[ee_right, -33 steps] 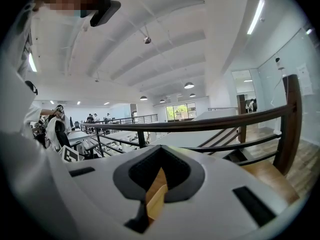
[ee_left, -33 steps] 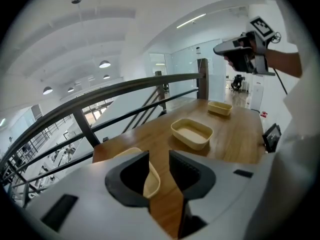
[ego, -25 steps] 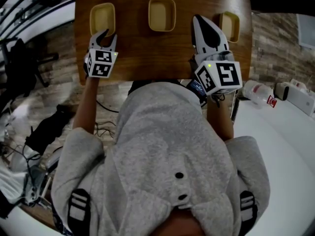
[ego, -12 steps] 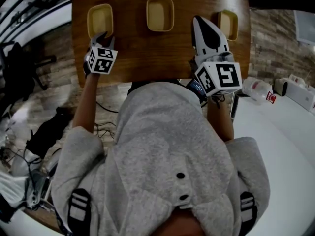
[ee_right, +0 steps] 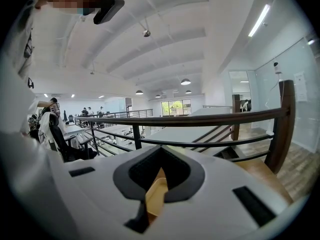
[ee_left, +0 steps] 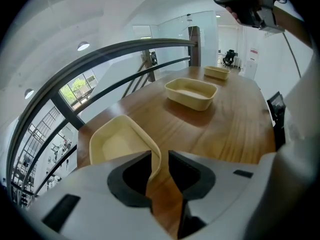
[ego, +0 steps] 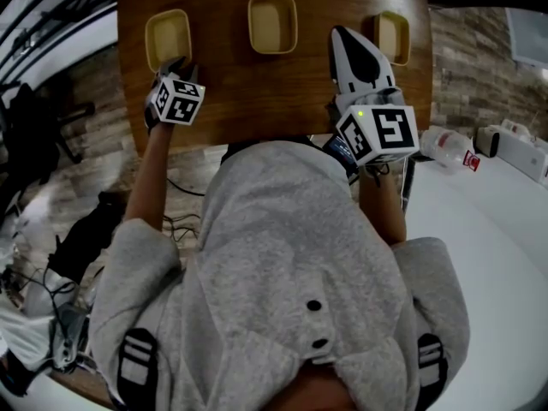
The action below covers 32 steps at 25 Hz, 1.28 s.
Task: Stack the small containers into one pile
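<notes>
Three small beige containers stand in a row at the far side of the wooden table (ego: 257,92): left container (ego: 168,37), middle container (ego: 272,22), right container (ego: 393,37). My left gripper (ego: 175,63) points steeply down at the left container's near end. In the left gripper view its jaws stand apart around that container's near wall (ee_left: 156,156), with a gap on the right side. The middle container (ee_left: 192,93) and the right container (ee_left: 216,72) lie beyond. My right gripper (ego: 342,34) is shut and holds nothing, left of the right container (ee_right: 155,194).
The table's near edge (ego: 257,140) runs just in front of the person's grey hooded top. A dark railing (ee_left: 125,49) runs behind the table. A white surface with a bottle (ego: 449,154) lies to the right, and cables and bags litter the floor (ego: 77,229) at the left.
My left gripper has sunk and tipped further down, closing in on the near end of the left container. The right gripper has kept still.
</notes>
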### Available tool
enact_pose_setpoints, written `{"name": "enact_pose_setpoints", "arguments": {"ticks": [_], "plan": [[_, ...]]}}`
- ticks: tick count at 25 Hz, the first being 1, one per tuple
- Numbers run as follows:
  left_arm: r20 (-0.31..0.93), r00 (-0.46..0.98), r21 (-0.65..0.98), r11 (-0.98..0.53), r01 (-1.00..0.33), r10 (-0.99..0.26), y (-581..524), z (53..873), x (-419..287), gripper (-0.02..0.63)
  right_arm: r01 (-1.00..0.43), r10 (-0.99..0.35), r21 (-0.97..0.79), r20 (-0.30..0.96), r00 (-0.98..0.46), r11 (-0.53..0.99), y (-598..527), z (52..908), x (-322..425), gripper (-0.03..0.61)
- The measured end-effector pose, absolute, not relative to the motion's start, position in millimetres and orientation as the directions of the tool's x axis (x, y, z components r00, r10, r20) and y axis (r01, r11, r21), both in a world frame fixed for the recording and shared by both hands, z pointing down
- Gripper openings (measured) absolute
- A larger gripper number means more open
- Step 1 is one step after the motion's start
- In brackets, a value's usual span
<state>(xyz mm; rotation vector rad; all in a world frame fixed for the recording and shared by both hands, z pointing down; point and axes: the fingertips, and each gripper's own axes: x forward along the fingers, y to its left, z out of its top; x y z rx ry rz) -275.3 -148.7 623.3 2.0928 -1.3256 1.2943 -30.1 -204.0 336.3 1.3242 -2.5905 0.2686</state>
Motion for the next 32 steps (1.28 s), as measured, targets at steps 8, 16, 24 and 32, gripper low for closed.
{"name": "enact_pose_setpoints", "arguments": {"ticks": [8,16,24,32], "plan": [[0.838,0.120,-0.200,-0.504,-0.840,-0.533,-154,625,-272,0.044,-0.819,-0.779,-0.060,0.279,-0.562,0.570,-208,335,-23,0.009],[0.839,0.094,-0.216,-0.486,-0.847,-0.537,-156,621,-283,0.029,-0.817,-0.778,-0.058,0.273,-0.566,0.574,-204,336,-29,0.009],[0.825,0.087,-0.249,-0.498,-0.831,-0.559,-166,603,-259,0.026,-0.833,-0.797,-0.068,0.259,-0.546,0.549,-200,329,-5,0.009],[0.813,0.127,-0.265,-0.556,-0.788,-0.568,-176,585,-218,0.026,-0.857,-0.823,-0.072,0.247,-0.511,0.511,-192,325,27,0.009]]}}
